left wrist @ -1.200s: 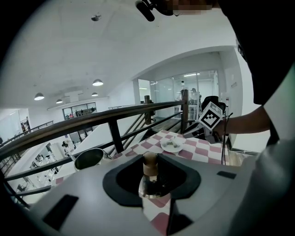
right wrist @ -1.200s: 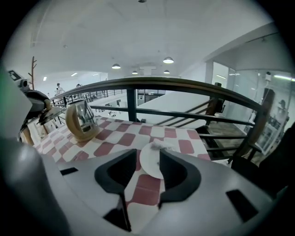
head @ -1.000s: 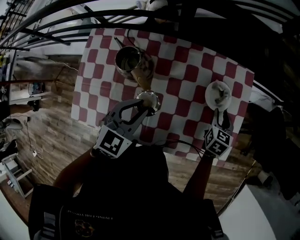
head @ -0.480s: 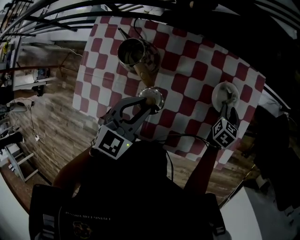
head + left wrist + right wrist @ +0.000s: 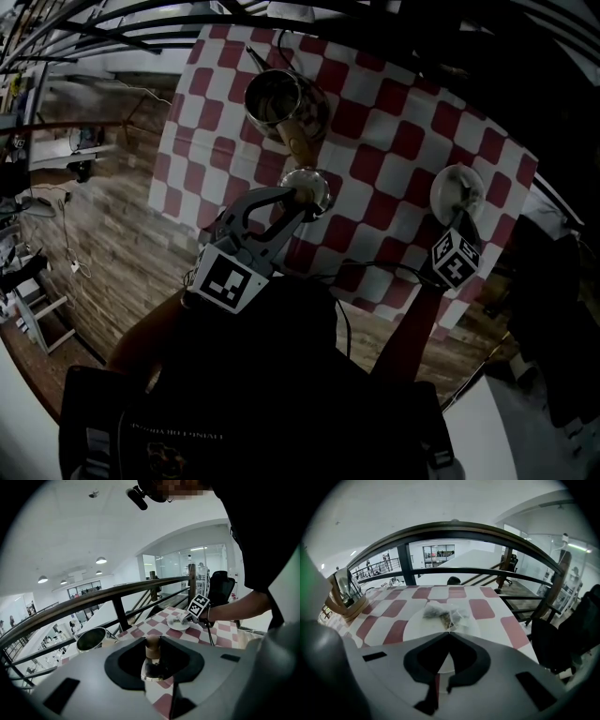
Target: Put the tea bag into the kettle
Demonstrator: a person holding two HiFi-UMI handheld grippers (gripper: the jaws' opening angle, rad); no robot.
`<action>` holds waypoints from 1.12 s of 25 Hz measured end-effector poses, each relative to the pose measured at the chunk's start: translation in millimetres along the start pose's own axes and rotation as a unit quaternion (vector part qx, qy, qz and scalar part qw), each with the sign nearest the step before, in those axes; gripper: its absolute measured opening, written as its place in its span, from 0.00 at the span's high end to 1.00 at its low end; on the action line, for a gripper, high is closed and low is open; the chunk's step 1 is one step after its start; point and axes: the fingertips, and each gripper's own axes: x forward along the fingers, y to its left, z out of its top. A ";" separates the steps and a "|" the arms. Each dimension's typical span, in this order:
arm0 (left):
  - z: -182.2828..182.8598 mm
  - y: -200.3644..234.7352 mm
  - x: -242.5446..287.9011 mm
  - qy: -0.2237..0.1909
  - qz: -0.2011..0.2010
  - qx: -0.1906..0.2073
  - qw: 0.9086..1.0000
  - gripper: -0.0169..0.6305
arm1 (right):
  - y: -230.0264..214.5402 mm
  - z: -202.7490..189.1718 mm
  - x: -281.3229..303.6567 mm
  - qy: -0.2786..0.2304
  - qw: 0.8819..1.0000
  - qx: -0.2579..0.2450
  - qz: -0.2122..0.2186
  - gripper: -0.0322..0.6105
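1. Since a second ago the right gripper point(image 5: 458, 223) has closed in on the plate point(image 5: 439, 193); the left gripper point(image 5: 292, 199) still grips the kettle lid point(image 5: 307, 186).
2. The tea bag point(image 5: 443, 612), crumpled and translucent, lies on the plate, right of the kettle point(image 5: 278, 97), with the right jaws closed on its near edge.

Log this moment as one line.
left gripper: shut on lid, off the kettle | right gripper: shut on tea bag, on saucer | kettle: open, tea bag not yet in

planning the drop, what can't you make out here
- kettle contents: interior too dark in head view, seen side-on in left gripper view.
- tea bag count: overlapping in right gripper view, tiny in head view.
- lid: mostly behind left gripper body in its view.
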 end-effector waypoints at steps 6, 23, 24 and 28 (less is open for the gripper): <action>-1.2 1.1 -10.9 -0.010 0.007 -0.003 1.000 0.82 | 9.4 9.4 -20.7 -0.023 1.000 0.005 0.011 0.92; -20.7 21.8 -71.8 -0.057 0.065 -0.041 0.995 0.82 | 99.1 66.7 -115.8 -0.111 0.990 -0.034 0.080 0.92; -24.0 23.8 -78.1 -0.057 0.070 -0.044 0.995 0.82 | 111.0 72.1 -123.2 -0.120 0.988 -0.043 0.089 0.92; -35.3 35.5 -98.2 -0.064 0.099 -0.067 0.991 0.82 | 163.3 106.7 -149.0 -0.172 0.972 -0.089 0.132 0.92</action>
